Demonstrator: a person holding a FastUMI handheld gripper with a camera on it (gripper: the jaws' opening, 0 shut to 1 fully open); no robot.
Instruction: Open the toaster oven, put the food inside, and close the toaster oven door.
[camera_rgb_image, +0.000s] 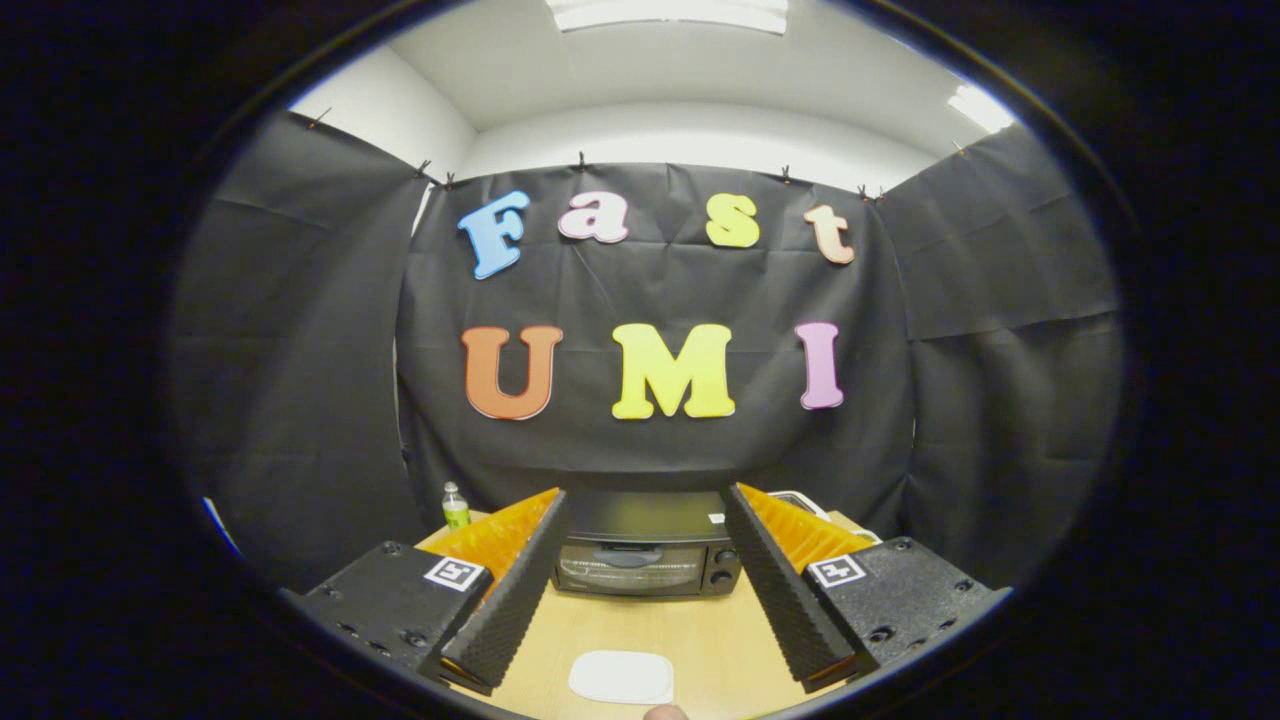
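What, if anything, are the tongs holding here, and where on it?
Nothing is held. The tongs stand open, with the closed toaster oven beyond them on the table.

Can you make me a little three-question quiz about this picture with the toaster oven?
1. True or false: the toaster oven door is shut.
2. What lies on the wooden table between the gripper fingers?
A. a white plate
B. a red cup
C. a spoon
3. Fill in: a small bottle stands beside the oven, at the table's far edge; its cap is ____.

Key
1. True. The door is closed, and the oven sits beyond the fingers.
2. A. The plate lies between the open fingers, which touch nothing.
3. White.
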